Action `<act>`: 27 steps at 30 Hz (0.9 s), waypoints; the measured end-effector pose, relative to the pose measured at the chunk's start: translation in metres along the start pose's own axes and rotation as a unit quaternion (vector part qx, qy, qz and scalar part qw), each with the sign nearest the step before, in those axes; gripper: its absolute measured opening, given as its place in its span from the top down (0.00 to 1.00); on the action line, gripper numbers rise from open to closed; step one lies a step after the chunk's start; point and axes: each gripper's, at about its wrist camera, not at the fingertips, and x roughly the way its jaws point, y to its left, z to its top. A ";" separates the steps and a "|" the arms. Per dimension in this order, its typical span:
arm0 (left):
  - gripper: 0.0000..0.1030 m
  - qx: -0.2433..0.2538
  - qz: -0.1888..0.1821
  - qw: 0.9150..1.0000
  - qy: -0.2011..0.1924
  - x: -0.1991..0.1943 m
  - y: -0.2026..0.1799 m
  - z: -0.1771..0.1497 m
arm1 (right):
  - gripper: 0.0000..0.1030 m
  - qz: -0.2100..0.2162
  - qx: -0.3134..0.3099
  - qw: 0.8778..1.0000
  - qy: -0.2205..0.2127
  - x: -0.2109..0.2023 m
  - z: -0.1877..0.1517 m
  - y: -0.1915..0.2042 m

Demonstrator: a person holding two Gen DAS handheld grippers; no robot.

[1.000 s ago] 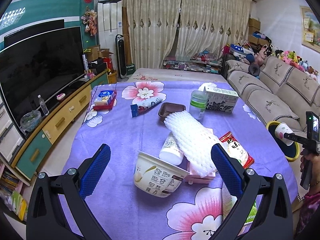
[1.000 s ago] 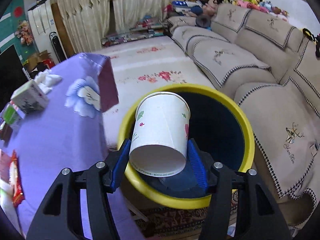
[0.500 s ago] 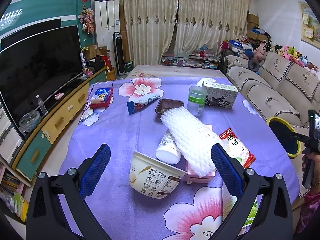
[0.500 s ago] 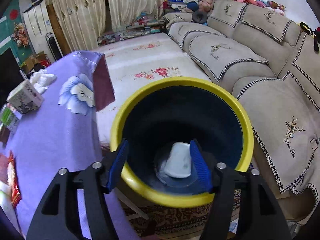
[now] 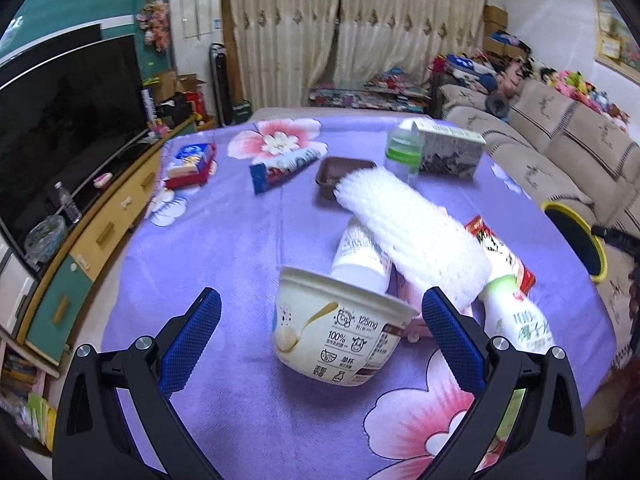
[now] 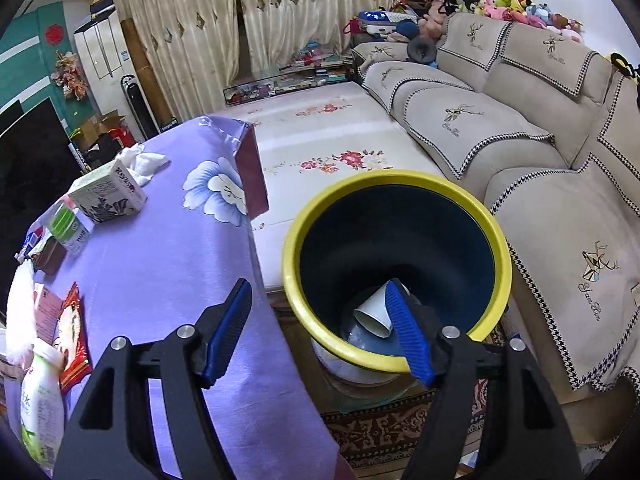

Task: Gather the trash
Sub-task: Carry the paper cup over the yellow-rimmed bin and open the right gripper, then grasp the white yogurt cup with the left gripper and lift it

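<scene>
White paper cup lies inside the yellow-rimmed bin, right claw spread empty

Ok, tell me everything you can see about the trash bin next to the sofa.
The trash bin is a round tub with a bright yellow rim and a dark blue inside, plastic by the look of it. It stands upright on a patterned rug, between the purple-clothed table and the sofa, with no lid. A white paper cup lies on its side at the bottom. The right gripper hangs open over its near edge, one finger above the cup.

purple floral tablecloth, yellow-rimmed navy bin, white cup.
</scene>
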 end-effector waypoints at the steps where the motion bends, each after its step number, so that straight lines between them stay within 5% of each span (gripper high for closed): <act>1: 0.04 0.008 -0.009 1.000 0.001 0.003 0.000 -0.003 | 0.36 0.003 -0.001 1.000 0.001 -0.001 0.000 0.001; 10: 0.04 0.081 -0.071 0.994 0.011 0.018 -0.006 -0.012 | 0.36 0.012 -0.004 1.000 0.008 0.003 -0.001 0.007; 27: 0.21 0.107 -0.083 0.990 0.033 0.038 -0.006 -0.015 | 0.36 0.023 -0.007 1.000 0.013 0.007 -0.005 0.012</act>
